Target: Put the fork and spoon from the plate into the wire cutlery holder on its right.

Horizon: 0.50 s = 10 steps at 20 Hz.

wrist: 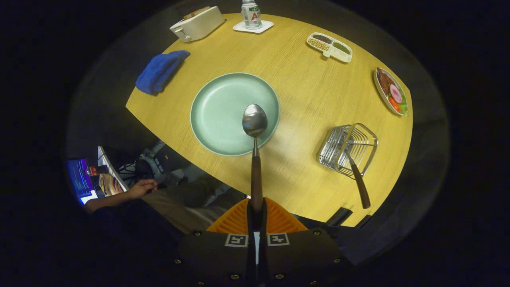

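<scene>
In the gripper view, the gripper (pixel 256 213) sits at the bottom centre of the frame with its fingers (pixel 239 218) pressed together on the brown handle of the spoon (pixel 255 151). The spoon runs straight up the middle of the picture, its metal bowl held above the lower right part of the pale green plate (pixel 223 115), which lies bare at the centre of the frame on the yellow wooden counter (pixel 303 91).

The wire cutlery holder (pixel 347 148) stands to the right of the plate, in the right-middle of the frame. The fork (pixel 358 181) already sits in it, its dark brown handle leaning out over the holder's near rim toward the lower right.

In the upper left lies a folded blue cloth (pixel 160 71), and above it a cream toaster (pixel 197 24). A can (pixel 251 14) stands on a white coaster (pixel 253 27) at the top centre. To the upper right is a white divided dish (pixel 329 47) of seeds and grains, and farther right, near the counter's edge, a plate of food (pixel 391 91).

At the lower left, off the counter, a person's hand (pixel 142 188) rests near a lit screen (pixel 79 179).
</scene>
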### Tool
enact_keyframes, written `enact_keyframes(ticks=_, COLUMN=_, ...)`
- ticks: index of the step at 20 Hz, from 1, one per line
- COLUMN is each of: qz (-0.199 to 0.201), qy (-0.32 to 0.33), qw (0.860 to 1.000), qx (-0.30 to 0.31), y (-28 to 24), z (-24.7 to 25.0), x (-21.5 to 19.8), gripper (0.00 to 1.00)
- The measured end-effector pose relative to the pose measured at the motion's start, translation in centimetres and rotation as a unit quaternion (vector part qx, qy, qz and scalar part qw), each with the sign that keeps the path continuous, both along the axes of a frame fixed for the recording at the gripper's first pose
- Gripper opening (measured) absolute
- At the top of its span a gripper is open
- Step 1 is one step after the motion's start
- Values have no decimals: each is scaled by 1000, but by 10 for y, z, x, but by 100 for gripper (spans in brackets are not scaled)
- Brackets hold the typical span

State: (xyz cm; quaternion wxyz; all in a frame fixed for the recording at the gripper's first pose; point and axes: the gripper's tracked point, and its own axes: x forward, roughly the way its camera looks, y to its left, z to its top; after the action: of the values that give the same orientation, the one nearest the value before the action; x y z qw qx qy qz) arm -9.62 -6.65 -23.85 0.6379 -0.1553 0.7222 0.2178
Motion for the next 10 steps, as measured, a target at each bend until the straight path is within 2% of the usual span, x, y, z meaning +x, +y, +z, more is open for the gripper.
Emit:
enact_keyframes(ticks=6, qz=-13, qy=-1, qw=999, qx=-39, y=-67, z=49, x=5, gripper=3)
enact_keyframes(ticks=10, qz=-36, qy=10, qw=998, qx=-53, y=-98, z=69, x=12, gripper=3)
